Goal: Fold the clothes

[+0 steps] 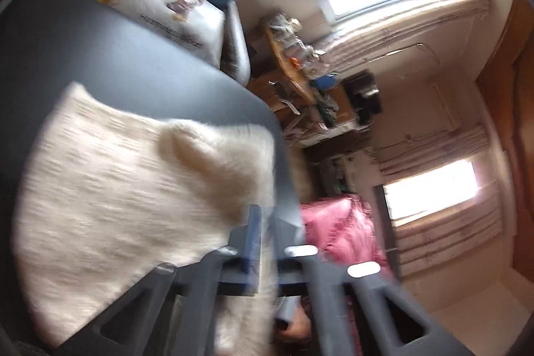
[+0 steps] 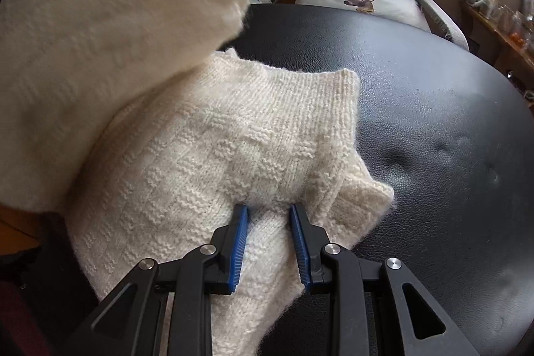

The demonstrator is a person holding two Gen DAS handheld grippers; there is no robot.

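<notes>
We see the cream knitted sweater [image 2: 207,135] lying on the black tabletop [image 2: 434,129], directly under our right claw [image 2: 268,211], whose jaws stand apart over the knit; our left claw [image 1: 267,222] grips a raised fold of it, jaws clamped on the fabric

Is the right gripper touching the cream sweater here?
Touching. The right wrist view shows the right gripper open, both fingertips pressed into the cream sweater, knit dimpling around them.
</notes>
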